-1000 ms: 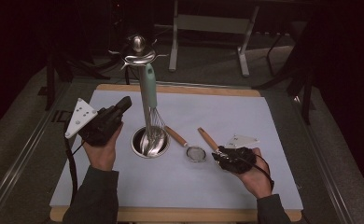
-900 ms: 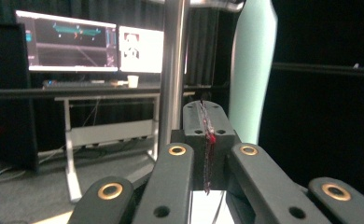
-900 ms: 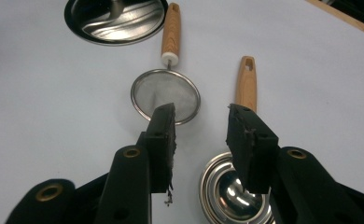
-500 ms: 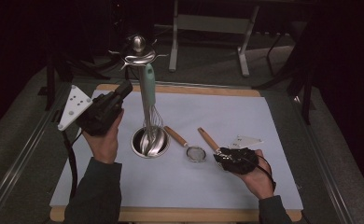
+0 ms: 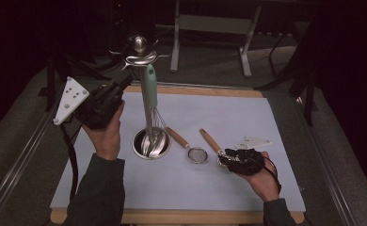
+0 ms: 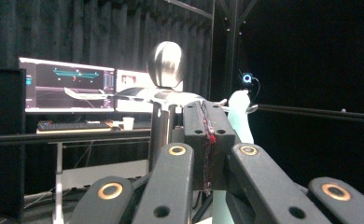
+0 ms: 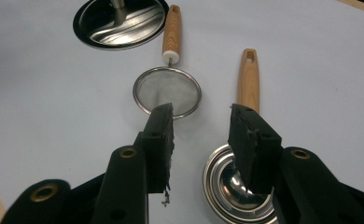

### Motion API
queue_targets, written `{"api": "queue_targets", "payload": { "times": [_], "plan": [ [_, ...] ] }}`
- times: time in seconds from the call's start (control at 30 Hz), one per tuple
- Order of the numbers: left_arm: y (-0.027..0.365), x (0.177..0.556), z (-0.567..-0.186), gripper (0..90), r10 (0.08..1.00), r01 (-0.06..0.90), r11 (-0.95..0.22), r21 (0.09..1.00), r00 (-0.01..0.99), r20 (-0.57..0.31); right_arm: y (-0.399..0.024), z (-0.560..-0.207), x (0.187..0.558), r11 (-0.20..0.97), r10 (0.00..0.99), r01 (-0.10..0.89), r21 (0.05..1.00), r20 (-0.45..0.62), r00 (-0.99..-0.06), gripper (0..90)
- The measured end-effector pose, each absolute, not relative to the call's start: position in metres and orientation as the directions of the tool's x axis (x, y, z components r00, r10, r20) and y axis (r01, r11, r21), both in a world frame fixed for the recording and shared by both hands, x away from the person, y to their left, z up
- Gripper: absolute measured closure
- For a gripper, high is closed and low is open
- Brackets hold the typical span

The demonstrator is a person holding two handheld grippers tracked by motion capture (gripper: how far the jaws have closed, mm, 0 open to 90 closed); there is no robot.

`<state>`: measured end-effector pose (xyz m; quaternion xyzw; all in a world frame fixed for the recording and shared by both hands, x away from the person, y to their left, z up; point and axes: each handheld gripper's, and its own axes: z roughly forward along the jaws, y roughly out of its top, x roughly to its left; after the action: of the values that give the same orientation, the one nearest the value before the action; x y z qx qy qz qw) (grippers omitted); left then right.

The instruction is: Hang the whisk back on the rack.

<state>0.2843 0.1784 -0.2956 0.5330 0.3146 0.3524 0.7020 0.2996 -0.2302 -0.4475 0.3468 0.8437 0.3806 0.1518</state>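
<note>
A steel utensil stand (image 5: 139, 44) with a ball top rises from a round base (image 5: 151, 143) on the mat. A whisk (image 5: 149, 87) with a mint handle hangs from it. My left gripper (image 5: 123, 85) is raised beside the stand's top, jaws shut with nothing in them. In the left gripper view its jaws (image 6: 207, 140) point at the ball top (image 6: 166, 64) and the whisk handle (image 6: 240, 116). My right gripper (image 7: 201, 126) rests low on the mat. Its jaws have just been opening, with bare mat between them. Just ahead lie a small strainer (image 7: 167, 91) and a wooden-handled steel ladle (image 7: 248, 79).
A pale mat (image 5: 266, 122) covers a wooden board (image 5: 195, 216). Metal rails (image 5: 26, 150) run along the table's sides. Behind the table stand frame legs (image 5: 210, 23). Lit monitors (image 6: 68, 84) glow beyond the stand in the left gripper view.
My left gripper has risen and moved toward the top of the stand. The right hand has stayed beside the ladle.
</note>
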Motion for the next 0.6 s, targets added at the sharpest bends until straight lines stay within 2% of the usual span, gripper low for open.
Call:
{"api": "queue_targets", "payload": {
  "times": [0.6],
  "plan": [
    [0.1852,0.2914,-0.2917,90.0,0.857,-0.162,0.166,0.973,0.512,-0.060,-0.2336,-0.4474,0.2985,0.463,0.708,0.471,0.751,0.007,-0.707,59.2]
  ]
}}
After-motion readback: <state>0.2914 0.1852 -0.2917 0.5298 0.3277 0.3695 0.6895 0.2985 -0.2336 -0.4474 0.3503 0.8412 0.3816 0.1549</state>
